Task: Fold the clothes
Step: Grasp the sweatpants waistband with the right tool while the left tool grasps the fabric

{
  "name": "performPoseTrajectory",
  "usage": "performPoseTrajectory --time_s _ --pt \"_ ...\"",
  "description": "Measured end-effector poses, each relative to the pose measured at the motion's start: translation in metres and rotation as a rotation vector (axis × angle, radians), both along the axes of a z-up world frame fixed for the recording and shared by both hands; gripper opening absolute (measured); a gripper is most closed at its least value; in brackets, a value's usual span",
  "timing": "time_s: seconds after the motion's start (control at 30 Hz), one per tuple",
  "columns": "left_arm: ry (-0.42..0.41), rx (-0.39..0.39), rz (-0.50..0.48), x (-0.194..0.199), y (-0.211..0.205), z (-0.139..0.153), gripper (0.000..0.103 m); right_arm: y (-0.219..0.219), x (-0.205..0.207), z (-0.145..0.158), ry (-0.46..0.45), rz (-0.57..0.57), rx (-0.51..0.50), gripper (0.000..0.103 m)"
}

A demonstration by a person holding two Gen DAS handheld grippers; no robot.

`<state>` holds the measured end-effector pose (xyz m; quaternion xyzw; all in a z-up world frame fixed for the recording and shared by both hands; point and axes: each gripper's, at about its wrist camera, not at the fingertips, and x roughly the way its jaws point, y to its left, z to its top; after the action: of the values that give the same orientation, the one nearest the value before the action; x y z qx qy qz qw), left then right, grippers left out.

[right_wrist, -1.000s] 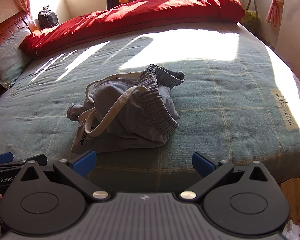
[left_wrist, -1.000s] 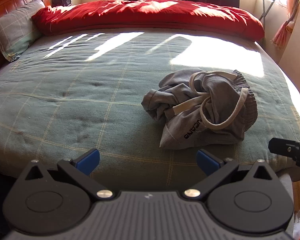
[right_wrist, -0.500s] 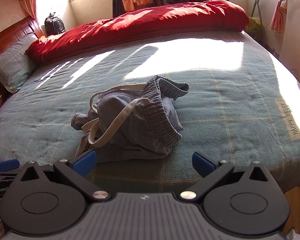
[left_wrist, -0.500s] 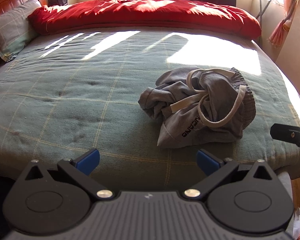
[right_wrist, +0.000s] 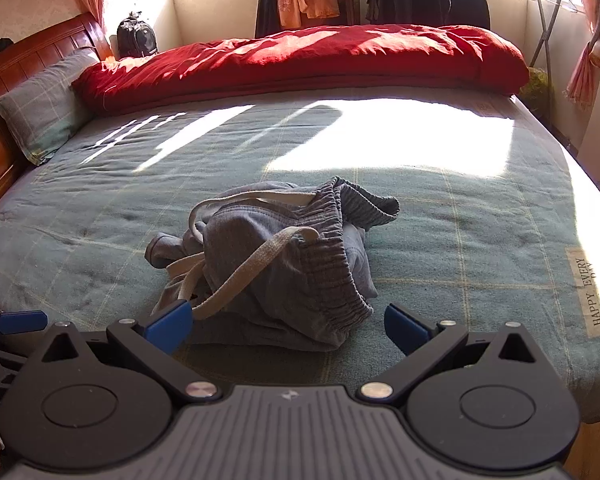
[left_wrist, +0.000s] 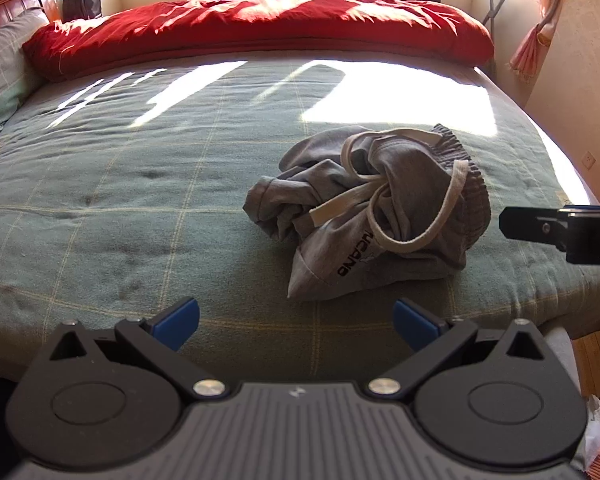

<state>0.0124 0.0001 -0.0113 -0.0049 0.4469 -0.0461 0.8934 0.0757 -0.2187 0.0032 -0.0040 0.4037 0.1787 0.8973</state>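
On the green checked bed (left_wrist: 120, 200), the crumpled grey drawstring shorts (left_wrist: 380, 216) lay unfolded; your left gripper (left_wrist: 296, 316) and right gripper (right_wrist: 288, 324) had jaws spread, holding nothing.

shorts (left_wrist: 384, 216): grey cloth, soft matt jersey, ribbed elastic waistband, flat woven cream drawstring
bed cover (left_wrist: 140, 208): green checked cloth, matt, slightly fuzzy
quilt (right_wrist: 308, 60): red cloth, matt, creased
headboard (right_wrist: 4, 80): wood, glossy varnish
left gripper (left_wrist: 296, 320): matt black plastic, bright metal screws
fingers (left_wrist: 178, 317): blue, smooth, look like plastic
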Motion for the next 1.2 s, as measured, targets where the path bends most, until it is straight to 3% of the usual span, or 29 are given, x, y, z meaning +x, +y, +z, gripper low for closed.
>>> performPoseTrajectory --time_s 0.2,0.33,0.5,0.7,0.8,1.0,1.2 --pt "-0.016 -0.049 -0.077 0.003 -0.001 -0.009 0.102 -0.006 0.003 -0.004 -0.084 0.067 0.040 0.103" --pt "-0.046 -0.072 -0.091 0.006 0.001 -0.016 0.102 -0.007 0.015 -0.010 -0.073 0.065 0.028 0.103" --pt "-0.049 -0.057 -0.097 0.014 0.002 -0.020 0.102 -0.012 0.028 -0.018 -0.056 0.040 0.035 0.100" --pt "0.002 0.042 -0.097 0.031 -0.006 -0.026 0.102 -0.017 0.042 -0.029 -0.019 0.035 0.052 0.099" --pt "0.038 0.023 -0.098 0.038 -0.005 -0.031 0.102 -0.018 0.048 -0.032 -0.006 0.053 0.058 0.099" --pt "0.009 0.125 -0.168 0.044 -0.018 -0.027 0.102 -0.016 0.061 -0.035 0.008 0.090 0.028 0.099" --pt "-0.044 0.095 -0.196 0.055 -0.016 -0.025 0.102 -0.002 0.074 -0.045 0.058 0.184 -0.005 0.099"
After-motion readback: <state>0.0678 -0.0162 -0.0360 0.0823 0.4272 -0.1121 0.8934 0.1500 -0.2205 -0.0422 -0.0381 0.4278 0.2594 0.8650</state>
